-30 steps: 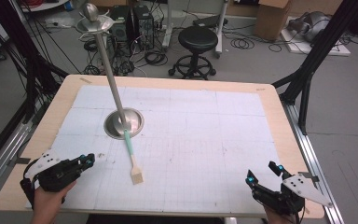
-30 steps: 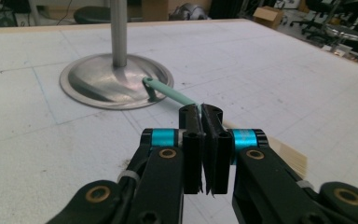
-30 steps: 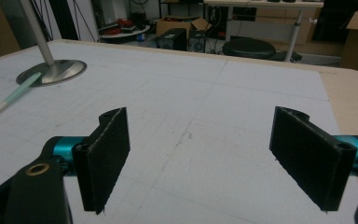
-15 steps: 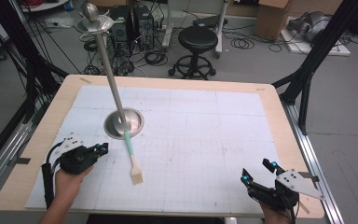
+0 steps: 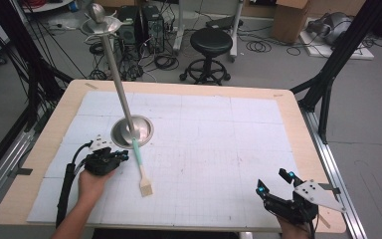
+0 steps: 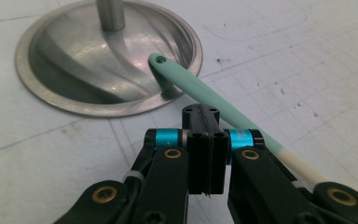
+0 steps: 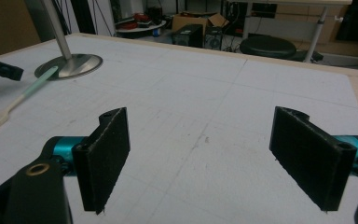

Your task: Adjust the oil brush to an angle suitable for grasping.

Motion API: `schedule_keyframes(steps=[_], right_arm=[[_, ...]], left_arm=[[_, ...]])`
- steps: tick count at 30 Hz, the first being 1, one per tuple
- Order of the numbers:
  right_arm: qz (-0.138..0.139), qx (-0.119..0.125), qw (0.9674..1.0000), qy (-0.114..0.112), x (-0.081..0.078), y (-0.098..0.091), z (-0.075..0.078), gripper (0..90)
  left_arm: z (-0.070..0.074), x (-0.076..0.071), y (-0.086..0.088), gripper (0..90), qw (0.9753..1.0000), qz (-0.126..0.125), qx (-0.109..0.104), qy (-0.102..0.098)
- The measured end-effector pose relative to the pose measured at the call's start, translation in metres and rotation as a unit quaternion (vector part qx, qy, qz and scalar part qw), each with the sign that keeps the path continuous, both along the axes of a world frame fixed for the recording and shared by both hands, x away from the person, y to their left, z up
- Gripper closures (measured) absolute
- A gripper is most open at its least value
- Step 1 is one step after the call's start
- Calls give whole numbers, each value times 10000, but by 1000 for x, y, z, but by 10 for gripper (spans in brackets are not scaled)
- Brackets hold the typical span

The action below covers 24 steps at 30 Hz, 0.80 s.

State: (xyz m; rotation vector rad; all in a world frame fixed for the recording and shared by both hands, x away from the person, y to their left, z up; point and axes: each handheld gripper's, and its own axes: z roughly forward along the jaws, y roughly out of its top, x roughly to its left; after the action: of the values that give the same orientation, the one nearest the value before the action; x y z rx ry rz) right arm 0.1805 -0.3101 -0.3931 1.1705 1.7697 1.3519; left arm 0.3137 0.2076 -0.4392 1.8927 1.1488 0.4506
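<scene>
A spatula with a teal handle [image 5: 138,155] and a cream blade lies on the white mat [image 5: 219,144]. The handle's holed end [image 6: 158,60] rests on the rim of a steel stand's round base [image 5: 132,132]. My left gripper [image 5: 122,154] is just left of the handle, jaws shut together with nothing between them. In the left gripper view its tip [image 6: 205,116] sits right in front of the teal handle; whether it touches I cannot tell. My right gripper [image 5: 272,181] rests near the front right corner, open, with only bare mat between its pads [image 7: 105,156].
The stand's tall pole [image 5: 119,89] leans up from the base to a small dish at the top. A wooden table border [image 5: 298,124] surrounds the mat. A black stool [image 5: 211,45], boxes and cables lie on the floor beyond.
My left gripper has moved right and forward across the mat, from near the front left edge to beside the spatula's teal handle. The right gripper has stayed put.
</scene>
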Motion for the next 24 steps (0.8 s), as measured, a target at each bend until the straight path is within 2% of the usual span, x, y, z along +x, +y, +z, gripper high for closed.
schedule_keyframes(steps=[1, 6, 11, 15, 22, 24], right_arm=[[-1, -4, 10000, -9, 0, 0, 0, 187], [-1, -1, 10000, 0, -1, 1, 0, 187], [4, -12, 10000, -19, -1, 0, 0, 186], [8, -10, 10000, -13, -1, 0, 0, 187], [-38, 19, 10000, 0, -2, -2, 0, 187], [-29, 16, 10000, -18, -2, -3, 0, 187]], left_arm=[[-2, 4, -5, 894, 10000, 30, 26, 52], [-10, 10, -7, 894, 9996, 154, 95, 224], [-11, 14, -10, 893, 9995, 211, 24, 254], [-6, 20, -21, 893, 9995, 99, 167, 256], [-7, 27, -37, 884, 9993, -10, 211, 306], [-6, 28, -44, 880, 9991, -155, 201, 350]])
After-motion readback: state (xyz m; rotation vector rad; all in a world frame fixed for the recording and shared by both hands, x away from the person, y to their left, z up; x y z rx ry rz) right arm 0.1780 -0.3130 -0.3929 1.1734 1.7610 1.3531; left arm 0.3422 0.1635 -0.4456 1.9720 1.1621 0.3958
